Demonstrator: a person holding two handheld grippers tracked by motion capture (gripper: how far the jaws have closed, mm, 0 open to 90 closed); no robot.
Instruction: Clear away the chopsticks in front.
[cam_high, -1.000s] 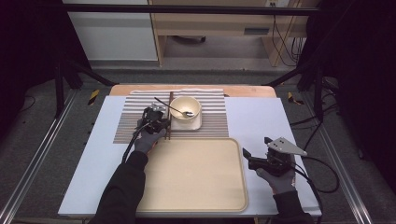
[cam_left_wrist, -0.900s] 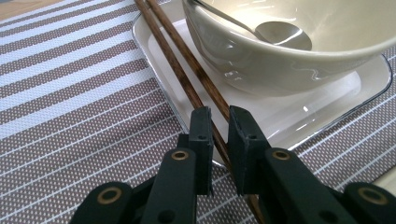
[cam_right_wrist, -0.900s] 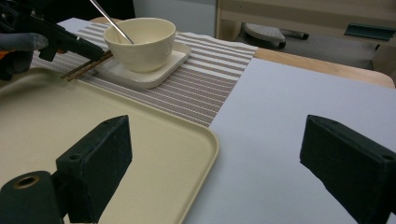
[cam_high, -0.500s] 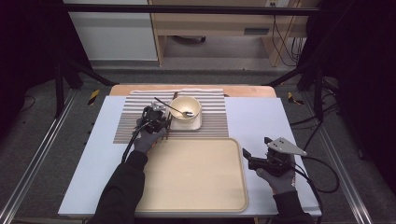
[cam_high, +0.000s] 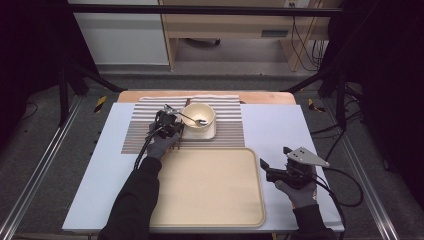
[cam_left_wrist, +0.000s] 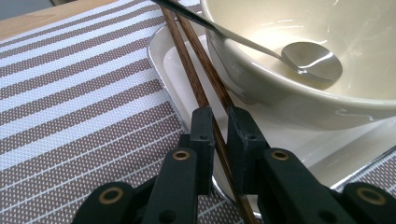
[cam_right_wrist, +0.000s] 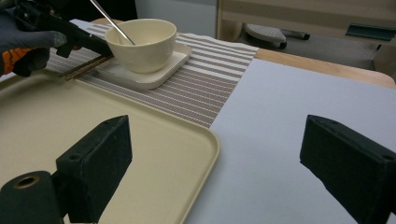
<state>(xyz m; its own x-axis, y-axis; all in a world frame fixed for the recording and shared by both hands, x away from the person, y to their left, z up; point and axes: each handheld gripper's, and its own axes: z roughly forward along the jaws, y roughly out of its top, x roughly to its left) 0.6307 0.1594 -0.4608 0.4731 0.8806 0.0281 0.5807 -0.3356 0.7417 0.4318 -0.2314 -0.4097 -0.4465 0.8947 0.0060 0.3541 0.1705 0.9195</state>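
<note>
Right gripper (cam_high: 263, 167) sits nearest, on the bare table (cam_high: 280, 130) just off the tray's (cam_high: 210, 190) right edge. Its jaws stand wide apart with nothing between them and point left across the tray corner.

Tray is cream, rounded corners, lying flat in front of the person, nothing on it.

Left gripper (cam_left_wrist: 219, 135) is past the tray's far left corner, over the striped mat (cam_high: 145, 132). Jaws have just been closing and are clamped on the pair of brown chopsticks (cam_left_wrist: 196, 74); both sticks run through the narrow gap, pads on either side.

Chopsticks: long axis in line with the jaws. In the left gripper view they run from the bottom centre up and to the left, side by side, touching or nearly so. Near ends stick out behind the pads toward the tray. Far ends pass along the bowl's (cam_high: 198, 115) left side and under the spoon (cam_left_wrist: 308, 60) handle. They lie over the edge of the shallow white dish (cam_left_wrist: 182, 70) the bowl stands on. In the right gripper view they lie low, near level, just above the mat.

Bowl is cream, upright, on the dish, on the mat. Spoon head rests inside, and the handle leans out over the rim toward the left gripper.
</note>
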